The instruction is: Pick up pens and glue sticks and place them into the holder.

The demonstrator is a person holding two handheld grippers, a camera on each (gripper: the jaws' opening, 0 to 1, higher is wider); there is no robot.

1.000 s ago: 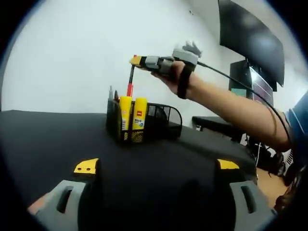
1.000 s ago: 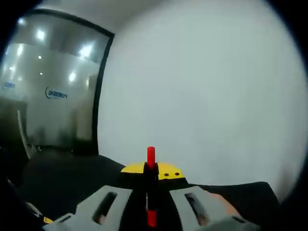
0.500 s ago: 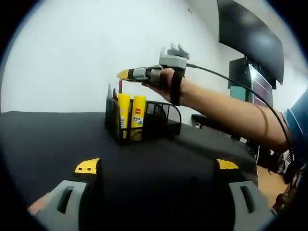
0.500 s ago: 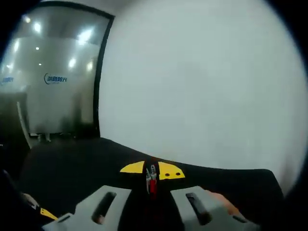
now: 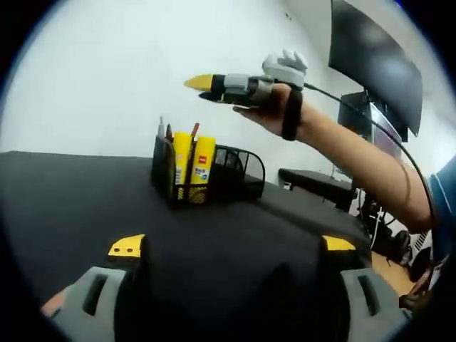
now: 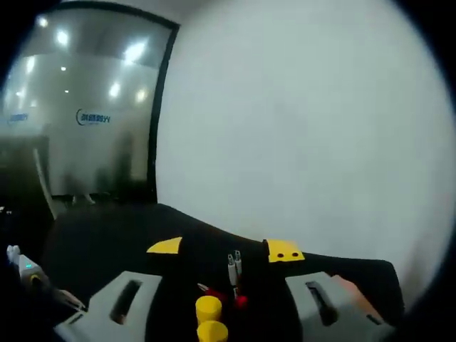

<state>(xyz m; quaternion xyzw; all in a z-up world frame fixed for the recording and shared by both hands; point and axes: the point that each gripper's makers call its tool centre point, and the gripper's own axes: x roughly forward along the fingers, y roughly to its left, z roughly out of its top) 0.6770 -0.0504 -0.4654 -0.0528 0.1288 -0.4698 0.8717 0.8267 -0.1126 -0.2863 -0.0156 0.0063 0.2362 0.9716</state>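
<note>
Left gripper view: black mesh holder (image 5: 214,174).

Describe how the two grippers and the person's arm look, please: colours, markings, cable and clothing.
The left gripper has grey jaws with slots and yellow tips with two dark dots. The right gripper has the same grey body and yellow tip; a black strap binds it to the hand, and a black cable trails back. The person wears a blue sleeve.

Our right gripper (image 5: 203,83) now opens and lifts off the holder (image 5: 206,177) (the red pen (image 5: 194,131) sits inside it now).
</note>
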